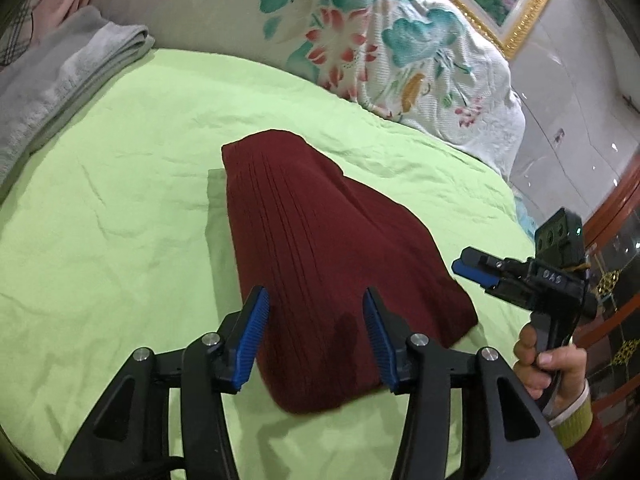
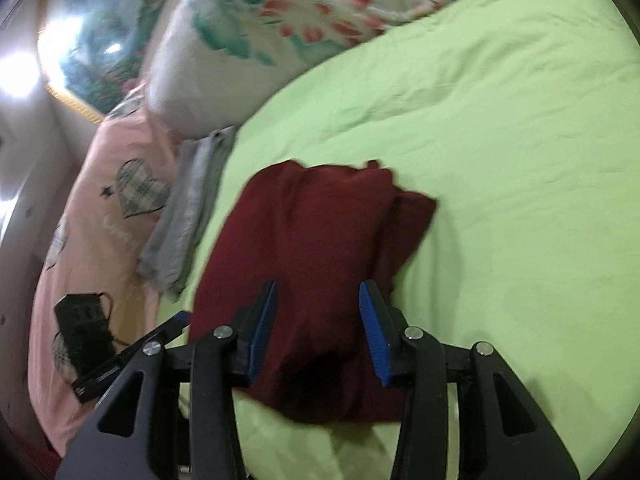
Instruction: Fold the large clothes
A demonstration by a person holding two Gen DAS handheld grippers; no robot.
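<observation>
A dark red ribbed garment lies folded into a compact bundle on the green bed sheet. My left gripper hovers over the bundle's near end with its blue pads apart on either side and nothing pinched. My right gripper, held by a hand, sits off the bundle's right corner, clear of the cloth. In the right wrist view the garment looks rumpled along its far edge, and my right gripper stands open above its near end. My left gripper shows at the left edge there.
A folded grey cloth lies at the sheet's far left edge. A floral quilt is piled at the back. Pink bedding with heart patches runs along one side. A gold-framed picture and a wooden cabinet stand beyond the bed.
</observation>
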